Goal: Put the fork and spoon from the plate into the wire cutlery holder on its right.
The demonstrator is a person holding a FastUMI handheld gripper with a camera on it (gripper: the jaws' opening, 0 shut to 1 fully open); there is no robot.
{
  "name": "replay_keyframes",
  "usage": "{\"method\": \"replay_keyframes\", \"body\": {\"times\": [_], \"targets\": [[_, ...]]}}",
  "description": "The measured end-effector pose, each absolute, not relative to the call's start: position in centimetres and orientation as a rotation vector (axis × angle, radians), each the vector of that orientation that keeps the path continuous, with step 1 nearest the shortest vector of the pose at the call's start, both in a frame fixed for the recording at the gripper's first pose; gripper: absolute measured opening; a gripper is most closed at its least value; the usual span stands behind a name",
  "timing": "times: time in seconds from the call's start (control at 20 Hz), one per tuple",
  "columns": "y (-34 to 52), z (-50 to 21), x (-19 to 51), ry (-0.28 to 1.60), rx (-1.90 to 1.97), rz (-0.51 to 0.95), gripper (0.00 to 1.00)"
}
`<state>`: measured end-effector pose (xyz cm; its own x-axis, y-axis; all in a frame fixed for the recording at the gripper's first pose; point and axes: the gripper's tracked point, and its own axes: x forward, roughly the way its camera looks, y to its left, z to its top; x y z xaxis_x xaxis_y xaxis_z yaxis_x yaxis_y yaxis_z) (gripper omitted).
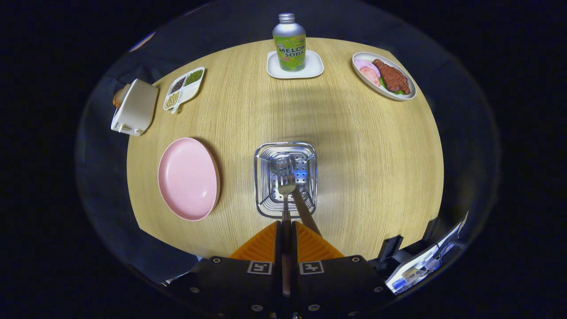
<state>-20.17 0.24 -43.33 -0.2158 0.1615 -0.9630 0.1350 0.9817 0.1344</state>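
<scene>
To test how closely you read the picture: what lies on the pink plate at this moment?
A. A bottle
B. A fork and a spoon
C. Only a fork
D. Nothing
D: the pink plate is bare, while the claw is shut on the spoon, holding it over the wire cutlery holder, where another utensil's handle already leans.

A round, pale wood-grain counter (363, 146) is lit from above and ringed by the booth's dark cloth wall (460, 110).
</scene>
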Motion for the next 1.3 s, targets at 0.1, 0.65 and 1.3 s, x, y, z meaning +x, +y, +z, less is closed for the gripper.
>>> {"method": "replay_keyframes", "body": {"times": [0.1, 0.65, 1.3], "targets": [[0.5, -43.2, -19.4, 1.760, 0.253, 0.027, 0.09], [-0.8, -35.7, -10.5, 1.240, 0.157, 0.043, 0.35], [-3.4, -22.3, -2.4, 0.620, 0.134, -0.056, 0.89]]}}
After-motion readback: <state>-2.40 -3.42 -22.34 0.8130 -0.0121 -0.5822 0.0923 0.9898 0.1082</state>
